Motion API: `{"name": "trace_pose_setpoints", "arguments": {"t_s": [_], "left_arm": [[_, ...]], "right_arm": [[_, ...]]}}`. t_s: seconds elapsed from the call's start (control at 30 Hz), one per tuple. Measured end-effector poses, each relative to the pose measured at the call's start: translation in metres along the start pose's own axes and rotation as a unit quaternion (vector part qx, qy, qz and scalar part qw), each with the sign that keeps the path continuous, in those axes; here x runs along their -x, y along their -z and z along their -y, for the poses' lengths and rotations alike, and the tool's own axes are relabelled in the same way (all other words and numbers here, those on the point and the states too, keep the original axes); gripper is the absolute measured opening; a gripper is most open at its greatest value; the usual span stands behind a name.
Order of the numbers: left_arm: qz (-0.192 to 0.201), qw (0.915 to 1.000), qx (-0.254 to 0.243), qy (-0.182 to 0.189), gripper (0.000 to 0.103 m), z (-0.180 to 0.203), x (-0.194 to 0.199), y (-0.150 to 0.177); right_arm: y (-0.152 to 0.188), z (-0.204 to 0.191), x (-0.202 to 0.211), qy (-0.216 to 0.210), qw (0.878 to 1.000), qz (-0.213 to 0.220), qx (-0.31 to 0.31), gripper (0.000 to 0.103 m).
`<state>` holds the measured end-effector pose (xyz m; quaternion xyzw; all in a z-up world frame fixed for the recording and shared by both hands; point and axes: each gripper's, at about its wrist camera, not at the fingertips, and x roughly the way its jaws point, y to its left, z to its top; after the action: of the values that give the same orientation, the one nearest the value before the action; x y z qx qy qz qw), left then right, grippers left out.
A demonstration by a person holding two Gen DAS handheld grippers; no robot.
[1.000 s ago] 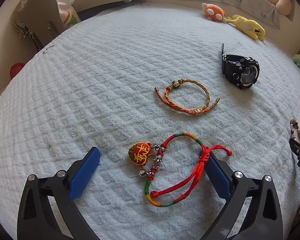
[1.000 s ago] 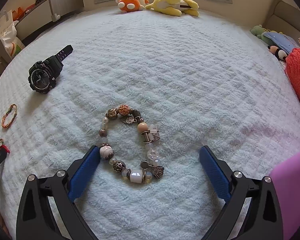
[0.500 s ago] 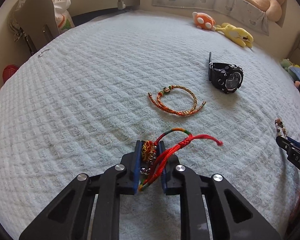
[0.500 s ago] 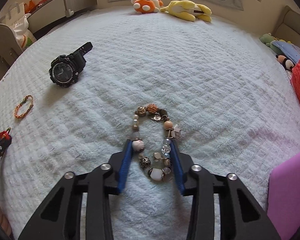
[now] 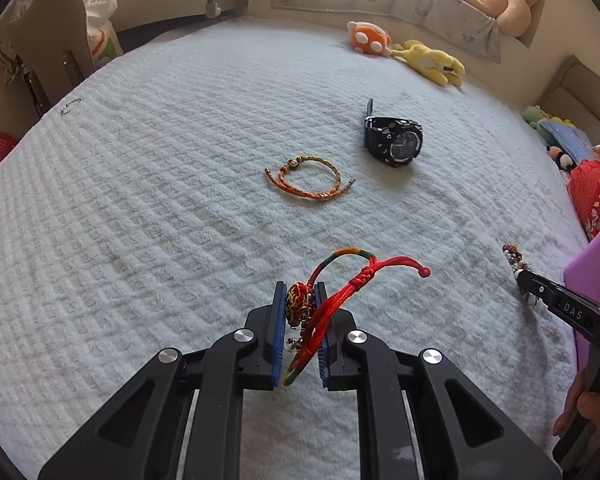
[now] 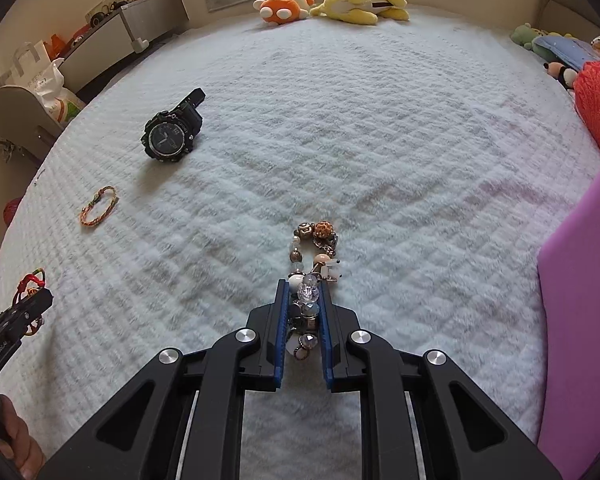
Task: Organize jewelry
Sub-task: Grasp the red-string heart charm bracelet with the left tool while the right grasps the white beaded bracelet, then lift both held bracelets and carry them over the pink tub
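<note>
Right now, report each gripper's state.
Left gripper: shut on the red cord bracelet.
Right gripper: shut on the beaded charm bracelet.

Watch and braided bracelet lie on the bed cover, bracelet left of the watch (nearer the camera). Plush toys sit behind, at the far edge.

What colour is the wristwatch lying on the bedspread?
Black, case and strap alike: chunky black wristwatch, clearest in the right wrist view.
</note>
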<state>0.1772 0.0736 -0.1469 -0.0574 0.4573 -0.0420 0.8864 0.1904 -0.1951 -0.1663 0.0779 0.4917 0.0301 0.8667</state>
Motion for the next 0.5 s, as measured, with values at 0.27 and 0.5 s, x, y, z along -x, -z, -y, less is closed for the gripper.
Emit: {"name": "trace_pose_setpoints", "arguments": {"t_s": [0.27, 0.5], "left_arm": [[-0.015, 0.9995, -0.020, 0.016, 0.013, 0.016, 0.028, 0.028], [-0.020, 0.9987, -0.040, 0.023, 0.013, 0.030, 0.056, 0.047]], "right_arm": [[0.042, -0.013, 0.035, -0.021, 1.000, -0.011, 0.001, 0.014], [0.064, -0.025, 0.068, -0.033, 0.999, -0.004, 0.009, 0.014]]}}
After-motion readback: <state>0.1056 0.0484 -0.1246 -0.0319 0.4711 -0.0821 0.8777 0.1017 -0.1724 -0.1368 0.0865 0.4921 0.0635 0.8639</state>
